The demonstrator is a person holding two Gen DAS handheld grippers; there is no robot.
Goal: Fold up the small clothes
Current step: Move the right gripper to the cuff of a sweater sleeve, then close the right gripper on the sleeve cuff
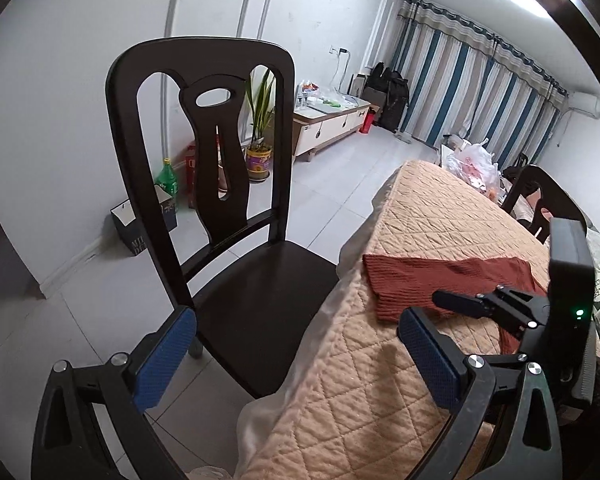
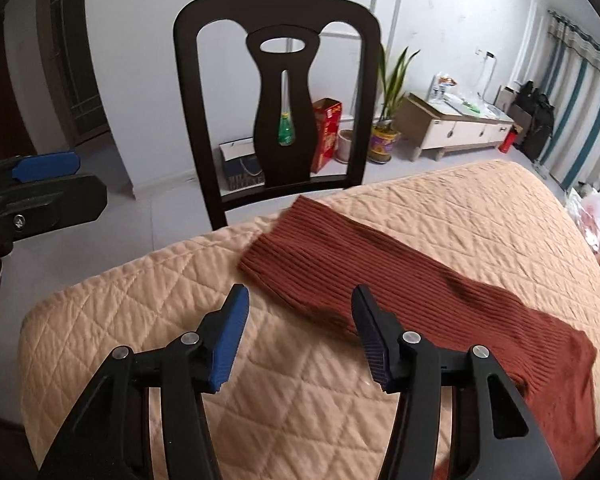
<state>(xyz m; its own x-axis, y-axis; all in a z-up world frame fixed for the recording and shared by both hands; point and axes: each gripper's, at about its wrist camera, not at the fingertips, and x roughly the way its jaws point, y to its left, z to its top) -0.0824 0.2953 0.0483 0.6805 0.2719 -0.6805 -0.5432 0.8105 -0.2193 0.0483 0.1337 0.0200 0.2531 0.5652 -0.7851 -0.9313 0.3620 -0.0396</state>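
Right wrist view: right hand-held gripper point(image 2: 300, 312) hovers low over the surface point(image 2: 140, 300), which is covered by a peach quilted cloth. Its fingers are spread wide, blue pads facing inward, nothing between them. The rust-red ribbed knit garment point(image 2: 380, 272) lies flat on the cloth, running diagonally from near the far edge toward the lower right; the right fingertip point(image 2: 364, 300) sits just over the garment's near edge, contact not resolvable. A dark wooden chair point(image 2: 278, 80) stands beyond the far edge of the surface.

Left wrist view: left hand-held gripper point(image 1: 296, 336) is held off the corner of the surface point(image 1: 360, 380), pointing toward the chair point(image 1: 204, 152). Fingers spread wide and empty, one pad over the chair seat side, the other above the quilted cloth. The garment point(image 1: 412, 280) lies to its right, with the right hand-held gripper point(image 1: 460, 304) above it.
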